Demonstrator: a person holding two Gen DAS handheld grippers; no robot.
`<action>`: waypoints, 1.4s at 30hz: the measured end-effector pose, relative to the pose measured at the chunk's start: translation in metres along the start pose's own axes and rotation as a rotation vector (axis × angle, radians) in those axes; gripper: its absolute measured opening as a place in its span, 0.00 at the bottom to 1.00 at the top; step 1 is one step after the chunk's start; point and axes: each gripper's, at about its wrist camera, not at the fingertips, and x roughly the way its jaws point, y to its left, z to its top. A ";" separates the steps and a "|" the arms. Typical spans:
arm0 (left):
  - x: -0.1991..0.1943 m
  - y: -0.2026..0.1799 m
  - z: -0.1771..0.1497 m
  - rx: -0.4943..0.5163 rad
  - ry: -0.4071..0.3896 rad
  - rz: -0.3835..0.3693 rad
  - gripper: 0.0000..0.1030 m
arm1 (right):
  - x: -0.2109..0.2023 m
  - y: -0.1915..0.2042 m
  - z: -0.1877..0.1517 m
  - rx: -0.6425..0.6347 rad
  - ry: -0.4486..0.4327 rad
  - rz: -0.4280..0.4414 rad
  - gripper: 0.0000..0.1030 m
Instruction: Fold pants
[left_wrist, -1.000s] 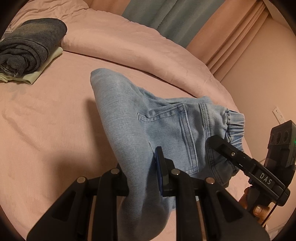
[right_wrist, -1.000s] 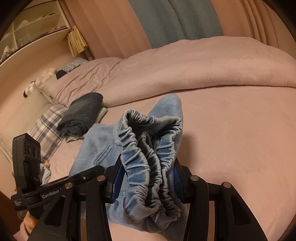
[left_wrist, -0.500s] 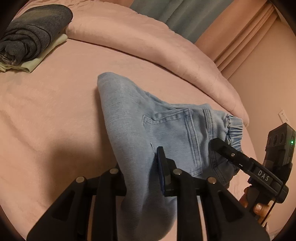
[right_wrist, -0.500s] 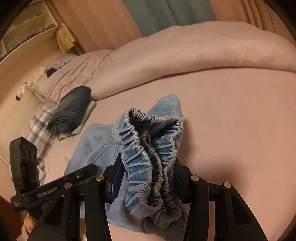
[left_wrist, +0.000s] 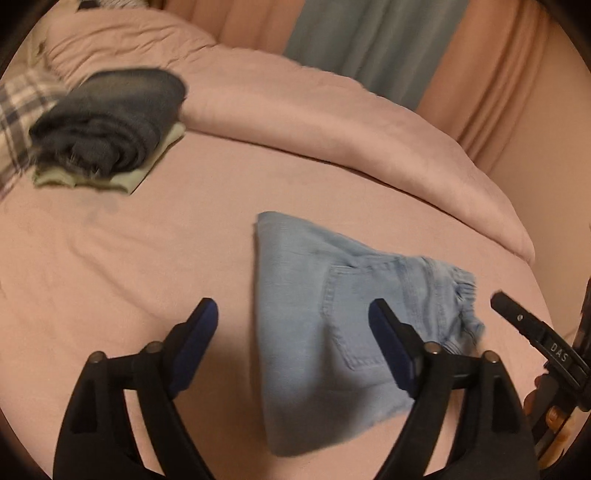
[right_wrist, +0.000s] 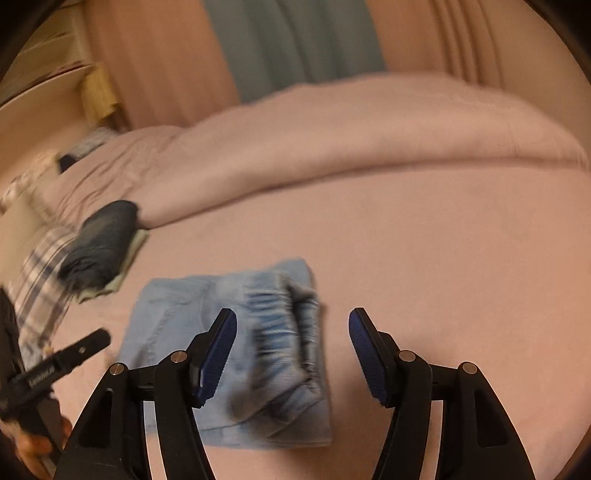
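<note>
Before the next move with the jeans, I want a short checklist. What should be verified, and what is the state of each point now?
1. Left gripper released: ok. Its jaws have just been opening and stand wide; the light blue jeans lie between them, unpressed.
2. Right gripper released: ok. Its jaws have also just been opening, clear of the elastic waistband.
3. Jeans resting on the pink bed sheet: ok, folded into a compact bundle.
4. Fold neat, edges aligned: cannot tell; both views are motion-blurred.
5. Apart from the dark folded clothes: ok, bare sheet lies between them.
</note>
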 end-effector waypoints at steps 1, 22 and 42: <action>0.002 -0.007 -0.004 0.031 0.007 -0.002 0.90 | -0.004 0.010 -0.002 -0.051 -0.016 0.017 0.62; -0.095 -0.058 -0.004 0.176 0.056 0.277 0.99 | -0.094 0.047 0.001 -0.148 0.051 -0.003 0.83; -0.224 -0.108 -0.020 0.247 -0.058 0.244 0.99 | -0.194 0.078 0.010 -0.198 -0.023 0.040 0.85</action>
